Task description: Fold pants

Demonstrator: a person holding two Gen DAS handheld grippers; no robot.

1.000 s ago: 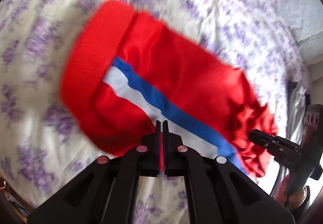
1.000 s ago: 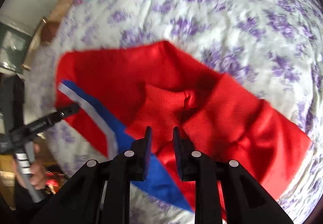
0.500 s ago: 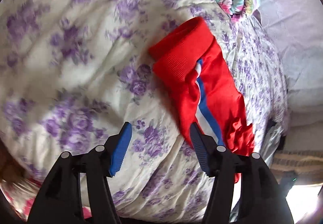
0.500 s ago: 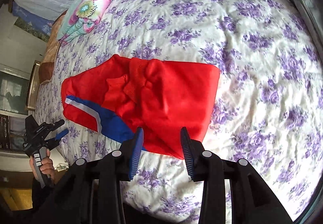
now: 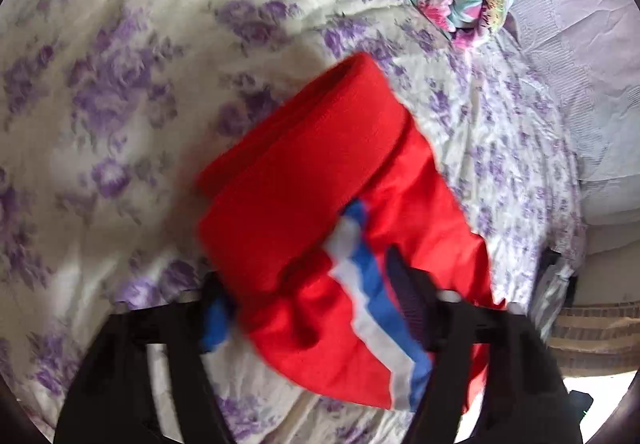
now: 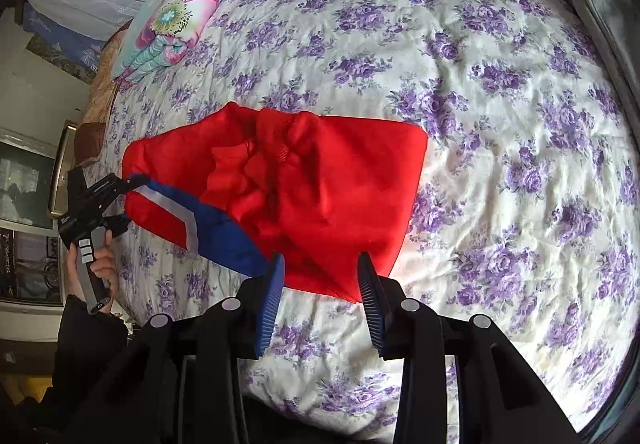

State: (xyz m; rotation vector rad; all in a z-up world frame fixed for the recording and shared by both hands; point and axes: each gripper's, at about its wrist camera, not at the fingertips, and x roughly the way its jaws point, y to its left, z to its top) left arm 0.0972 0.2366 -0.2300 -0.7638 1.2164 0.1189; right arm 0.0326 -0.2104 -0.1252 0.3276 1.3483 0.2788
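Right wrist view: my right gripper (image 6: 320, 300) stands parted and empty above the folded red pants with blue-white stripe (image 6: 304, 187); my left gripper (image 5: 316, 296) is closing around their cloth on the purple-flowered bedspread (image 6: 500, 83).

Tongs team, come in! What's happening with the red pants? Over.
Left tongs closing around striped pants edge. Right tongs open, empty, at near hem. Red pants bunched on bed. Nothing blocking.

Pants (image 6: 320, 195) flat on the bedspread (image 6: 500, 91) — folded quilt (image 6: 176, 7) far-left on it; left gripper (image 6: 120, 199) at their left end, right gripper (image 6: 320, 284) at their near edge.
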